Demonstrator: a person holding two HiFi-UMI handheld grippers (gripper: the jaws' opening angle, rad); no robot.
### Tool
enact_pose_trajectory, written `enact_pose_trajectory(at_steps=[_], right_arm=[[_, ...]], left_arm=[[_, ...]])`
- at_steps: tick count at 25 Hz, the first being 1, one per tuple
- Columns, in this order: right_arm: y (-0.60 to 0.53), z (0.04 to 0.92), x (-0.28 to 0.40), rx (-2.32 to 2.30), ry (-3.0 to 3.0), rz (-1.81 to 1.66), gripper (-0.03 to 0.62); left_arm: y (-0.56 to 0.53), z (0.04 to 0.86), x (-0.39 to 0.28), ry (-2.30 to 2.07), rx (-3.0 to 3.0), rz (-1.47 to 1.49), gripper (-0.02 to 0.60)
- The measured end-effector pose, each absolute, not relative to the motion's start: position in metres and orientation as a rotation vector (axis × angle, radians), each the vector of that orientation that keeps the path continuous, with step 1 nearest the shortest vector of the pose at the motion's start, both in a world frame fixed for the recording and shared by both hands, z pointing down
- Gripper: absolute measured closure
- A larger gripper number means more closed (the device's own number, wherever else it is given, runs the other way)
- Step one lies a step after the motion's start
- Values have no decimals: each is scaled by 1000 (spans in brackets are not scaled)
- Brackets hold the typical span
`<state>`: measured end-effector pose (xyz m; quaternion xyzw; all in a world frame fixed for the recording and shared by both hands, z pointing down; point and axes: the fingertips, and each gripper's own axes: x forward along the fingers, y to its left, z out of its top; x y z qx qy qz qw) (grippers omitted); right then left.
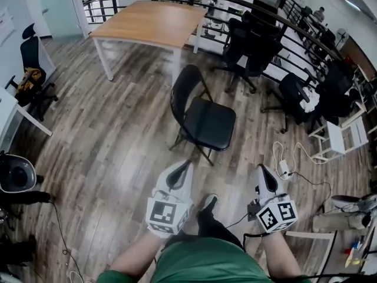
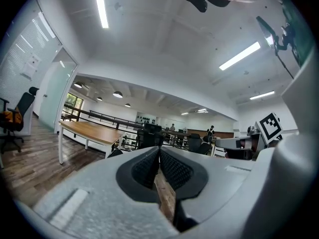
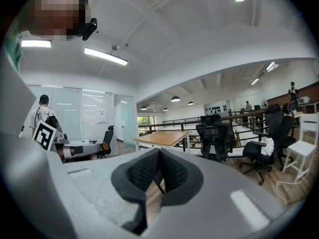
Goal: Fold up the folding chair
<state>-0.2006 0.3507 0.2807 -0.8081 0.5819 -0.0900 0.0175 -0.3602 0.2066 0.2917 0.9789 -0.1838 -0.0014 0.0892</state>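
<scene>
Two grippers, our left gripper [image 1: 179, 176] and right gripper [image 1: 266, 178], are held level with jaws pressed together on nothing. The black folding chair [image 1: 202, 118] stands unfolded on the wooden floor [image 1: 112, 140] just ahead of them.

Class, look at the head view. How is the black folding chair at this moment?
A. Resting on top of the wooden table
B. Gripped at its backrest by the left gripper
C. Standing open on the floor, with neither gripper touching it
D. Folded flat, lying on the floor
C: the folding chair stands open on the wood floor with its seat down, and the left gripper and right gripper, both shut and empty, are short of it.
</scene>
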Motion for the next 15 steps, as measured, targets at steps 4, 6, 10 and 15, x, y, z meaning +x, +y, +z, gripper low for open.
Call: enact_pose_trajectory(at_steps=[4,6,10,15], right_arm=[[323,298,-181,-2497,1852,-359,591],[308,302,-167,-2478,1874,-373,591],[279,308,-127,-2419,1899,-401,591],[260,320,-56,-2369,1908,-442,591]], left_arm=[[185,308,-345,-584,2875,18,569],[172,311,-332,-608,2868,17,569],[148,316,-293,-655,2856,38,569],[133,314,-227,-704,2868,91,569]])
